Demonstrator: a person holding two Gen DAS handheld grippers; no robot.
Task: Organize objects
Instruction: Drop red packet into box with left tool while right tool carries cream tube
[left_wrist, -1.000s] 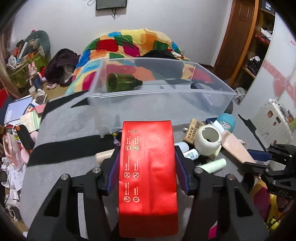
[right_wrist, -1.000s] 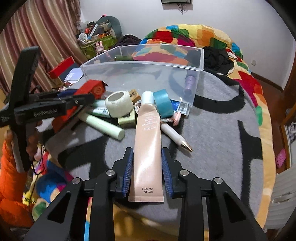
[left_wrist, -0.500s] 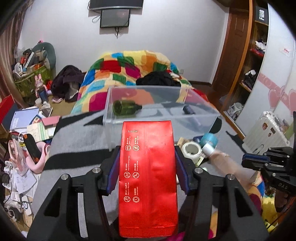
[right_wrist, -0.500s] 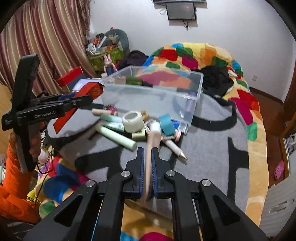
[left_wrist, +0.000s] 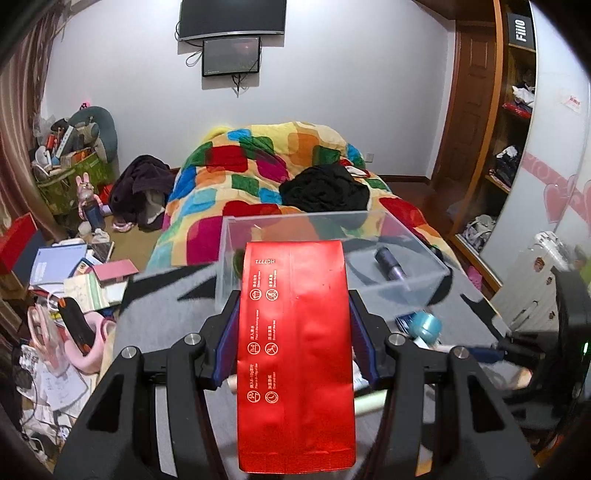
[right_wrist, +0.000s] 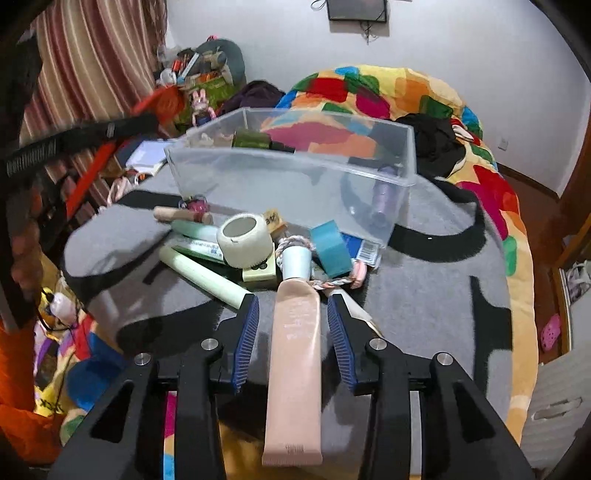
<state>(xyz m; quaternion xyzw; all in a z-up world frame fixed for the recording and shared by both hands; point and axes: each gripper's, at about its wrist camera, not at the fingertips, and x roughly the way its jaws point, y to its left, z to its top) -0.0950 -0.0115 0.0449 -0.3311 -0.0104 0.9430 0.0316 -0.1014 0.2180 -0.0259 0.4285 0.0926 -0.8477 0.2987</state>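
Note:
My left gripper (left_wrist: 293, 328) is shut on a red foil pouch (left_wrist: 295, 354) and holds it in the air short of the clear plastic bin (left_wrist: 424, 273). The bin (right_wrist: 295, 177) holds a green bottle (right_wrist: 255, 140) and a purple tube (right_wrist: 382, 195). My right gripper (right_wrist: 293, 332) stands open around a beige cream tube (right_wrist: 295, 362) with a pale blue cap; the pads do not touch it. The tube points toward the pile in front of the bin.
In front of the bin lie a white tape roll (right_wrist: 245, 240), a teal tape roll (right_wrist: 330, 247), pale green tubes (right_wrist: 207, 277) and small items on the grey blanket (right_wrist: 424, 295). The colourful quilt (left_wrist: 266, 173) lies behind. Floor clutter is at the left.
My left gripper has lifted the red pouch higher and back from the bin. My right gripper, shut edge-on on the cream tube half a second ago, now stands open around it.

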